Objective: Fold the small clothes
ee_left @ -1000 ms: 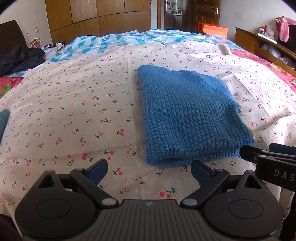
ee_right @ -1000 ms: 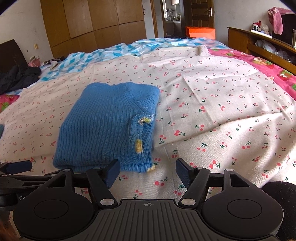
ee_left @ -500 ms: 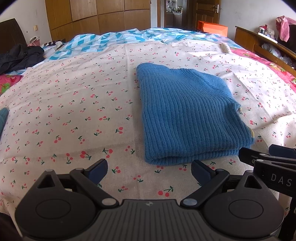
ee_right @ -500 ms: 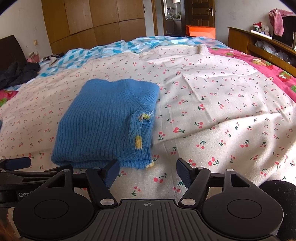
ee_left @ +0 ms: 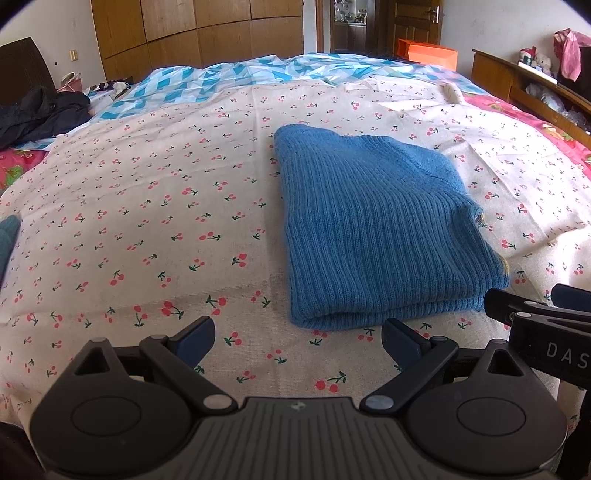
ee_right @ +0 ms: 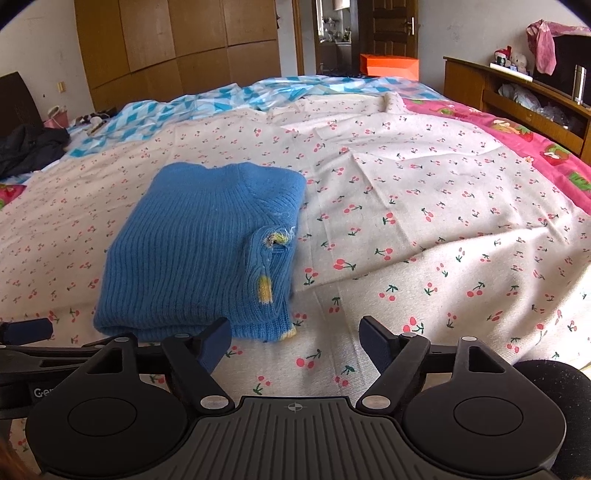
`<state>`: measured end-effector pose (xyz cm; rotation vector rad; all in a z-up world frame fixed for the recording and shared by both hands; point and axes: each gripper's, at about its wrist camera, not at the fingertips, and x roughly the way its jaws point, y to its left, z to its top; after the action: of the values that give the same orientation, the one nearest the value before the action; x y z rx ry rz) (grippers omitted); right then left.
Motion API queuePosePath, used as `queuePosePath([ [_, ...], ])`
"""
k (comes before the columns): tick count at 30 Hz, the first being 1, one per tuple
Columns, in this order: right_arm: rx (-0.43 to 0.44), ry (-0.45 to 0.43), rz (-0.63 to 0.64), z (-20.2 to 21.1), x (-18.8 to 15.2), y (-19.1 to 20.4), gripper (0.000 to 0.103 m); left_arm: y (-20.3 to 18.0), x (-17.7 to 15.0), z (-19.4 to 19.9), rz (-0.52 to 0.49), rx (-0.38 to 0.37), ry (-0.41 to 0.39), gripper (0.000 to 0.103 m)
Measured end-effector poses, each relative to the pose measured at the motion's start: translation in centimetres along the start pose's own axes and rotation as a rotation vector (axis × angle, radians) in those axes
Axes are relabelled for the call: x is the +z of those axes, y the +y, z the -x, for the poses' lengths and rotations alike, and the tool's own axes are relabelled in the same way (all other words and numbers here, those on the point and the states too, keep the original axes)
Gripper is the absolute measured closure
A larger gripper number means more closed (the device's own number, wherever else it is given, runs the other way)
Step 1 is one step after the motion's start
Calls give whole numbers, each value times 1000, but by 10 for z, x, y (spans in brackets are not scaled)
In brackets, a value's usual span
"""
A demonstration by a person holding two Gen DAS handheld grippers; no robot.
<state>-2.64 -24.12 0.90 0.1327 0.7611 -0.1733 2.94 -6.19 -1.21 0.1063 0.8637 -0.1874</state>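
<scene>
Right gripper (ee_right: 295,338) jaws opening wider than before, empty; left gripper (ee_left: 298,338) released. Folded blue sweater (ee_left: 373,236) unobstructed on cherry-print sheet (ee_left: 147,206); dark jacket (ee_left: 40,114) far left.

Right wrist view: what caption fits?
Folded blue sweater on cherry-print bedspread, the opening hand-held gripper empty.

teal cloth (ee_left: 8,240) cut off at left edge, shelf items (ee_right: 517,61) too small to tell

Home bedroom. Big bed (ee_right: 424,192) under a cherry-print sheet (ee_left: 155,206), blue-white quilt (ee_left: 229,79) behind it. Wooden wardrobe doors (ee_right: 177,44) on the far wall, open doorway (ee_right: 334,33), wooden shelf unit (ee_right: 517,96) with soft toys, probably, and clothes piled on it. Dark jacket (ee_left: 40,114) dumped at the bed's edge.
</scene>
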Motion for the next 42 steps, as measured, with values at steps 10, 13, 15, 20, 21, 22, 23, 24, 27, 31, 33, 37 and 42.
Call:
queuePosePath([
  [10, 27, -14, -20, 2, 5, 0, 24, 4, 7, -1, 28, -2, 17, 1],
  [13, 24, -20, -21, 1, 6, 0, 22, 5, 10, -3, 36, 1, 38, 1],
  [15, 22, -22, -23, 1, 7, 0, 21, 4, 12, -3, 32, 10, 44, 1],
  [20, 48, 4, -67, -5, 9, -6, 19, 4, 18, -5, 43, 7, 69, 1],
  [21, 52, 9, -74, -6, 9, -7, 19, 4, 19, -6, 45, 5, 77, 1],
  [22, 58, 14, -84, -7, 9, -8, 19, 3, 20, -6, 48, 5, 84, 2],
  [23, 61, 18, -92, -8, 10, -9, 19, 3, 20, -7, 49, 6, 89, 2],
  [24, 65, 21, -98, -8, 10, -10, 18, 3, 21, -7, 48, 5, 90, 1],
  [27, 79, 19, -115, -9, 11, -12, 18, 2, 24, -7, 46, 8, 94, 2],
  [31, 88, 22, -137, -12, 13, -15, 18, 0, 27, -9, 48, 7, 100, 2],
  [33, 88, 19, -142, -13, 14, -16, 18, -2, 27, -10, 42, 11, 101, 2],
  [37, 91, 23, -156, -15, 14, -20, 18, -4, 29, -11, 34, 10, 103, 2],
  [42, 93, 25, -148, -16, 15, -20, 18, -3, 30, -11, 34, 16, 109, 2],
])
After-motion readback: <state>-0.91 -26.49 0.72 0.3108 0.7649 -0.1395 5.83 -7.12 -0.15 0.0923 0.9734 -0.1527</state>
